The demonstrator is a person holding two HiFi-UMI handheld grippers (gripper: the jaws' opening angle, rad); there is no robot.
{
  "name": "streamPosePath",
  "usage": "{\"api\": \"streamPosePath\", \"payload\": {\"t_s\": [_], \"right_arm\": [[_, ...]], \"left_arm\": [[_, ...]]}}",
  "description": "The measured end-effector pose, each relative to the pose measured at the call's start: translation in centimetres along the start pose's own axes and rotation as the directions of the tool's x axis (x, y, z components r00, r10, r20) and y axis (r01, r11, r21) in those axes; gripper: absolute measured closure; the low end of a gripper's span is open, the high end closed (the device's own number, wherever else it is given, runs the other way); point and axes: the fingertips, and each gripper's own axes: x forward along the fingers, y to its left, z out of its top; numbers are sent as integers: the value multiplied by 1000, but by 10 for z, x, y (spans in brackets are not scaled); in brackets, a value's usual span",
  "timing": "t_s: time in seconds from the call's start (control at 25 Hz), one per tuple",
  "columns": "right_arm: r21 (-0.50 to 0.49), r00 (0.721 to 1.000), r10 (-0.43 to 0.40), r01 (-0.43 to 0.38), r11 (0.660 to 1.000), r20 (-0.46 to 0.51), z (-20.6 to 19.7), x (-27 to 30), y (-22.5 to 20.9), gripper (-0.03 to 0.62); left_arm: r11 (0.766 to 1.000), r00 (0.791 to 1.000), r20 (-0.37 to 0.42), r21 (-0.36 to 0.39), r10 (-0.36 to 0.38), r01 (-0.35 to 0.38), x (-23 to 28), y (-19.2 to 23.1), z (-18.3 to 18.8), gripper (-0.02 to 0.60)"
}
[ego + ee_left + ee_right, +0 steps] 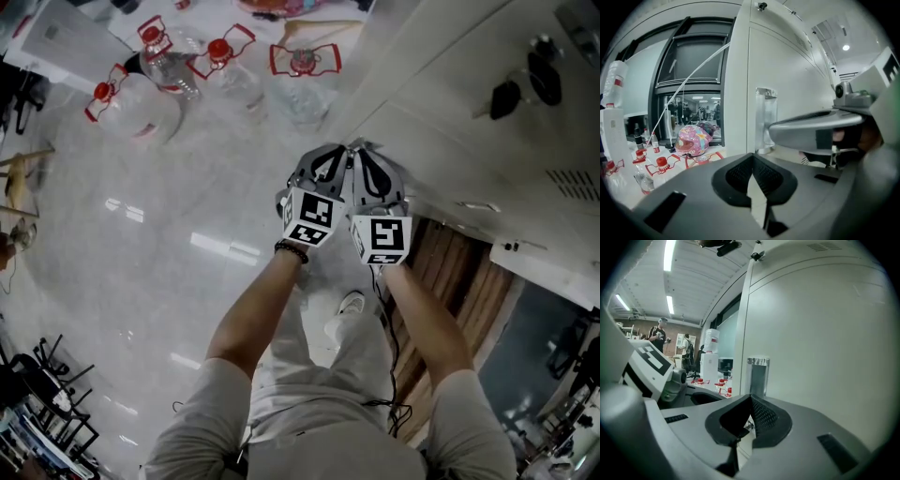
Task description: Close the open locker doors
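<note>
The pale grey lockers [469, 141] fill the right of the head view, with keys [506, 96] hanging in two locks. My left gripper [336, 155] and right gripper [367, 155] are side by side, their tips at the edge of a locker door. In the left gripper view my left gripper [752, 161] is shut and empty, before the door [797, 84] and its metal handle [766, 117]. In the right gripper view my right gripper [751, 401] is shut and empty, close to the door [820, 333] and the handle [758, 376].
Several water bottles with red handles [150, 94] lie on the shiny floor at the upper left. A pink helmet [693, 139] lies beyond them. A water dispenser [710, 362] stands in the background. A strip of brown wood [459, 272] shows below the lockers.
</note>
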Motion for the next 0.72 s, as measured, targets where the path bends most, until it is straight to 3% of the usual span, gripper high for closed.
{"api": "streamPosePath", "payload": {"t_s": [0.24,0.4,0.48,0.72], "right_arm": [[40,1000,11,-10,999,-9,0,-70,-10,583],[104,1000,7,-5,995,-26,16,-129,-23,583],[125,1000,-3,6,992,-23,37,-163,-32,583],[191,1000,-28,29,981,-9,134,-265,-57,583]], "left_arm": [[999,999,-26,27,30,-30,-1,3,-4,577],[998,998,-29,40,52,-51,-32,11,8,577],[998,999,4,38,47,-48,-63,5,38,577],[998,990,131,-42,50,-45,-180,-33,179,577]]}}
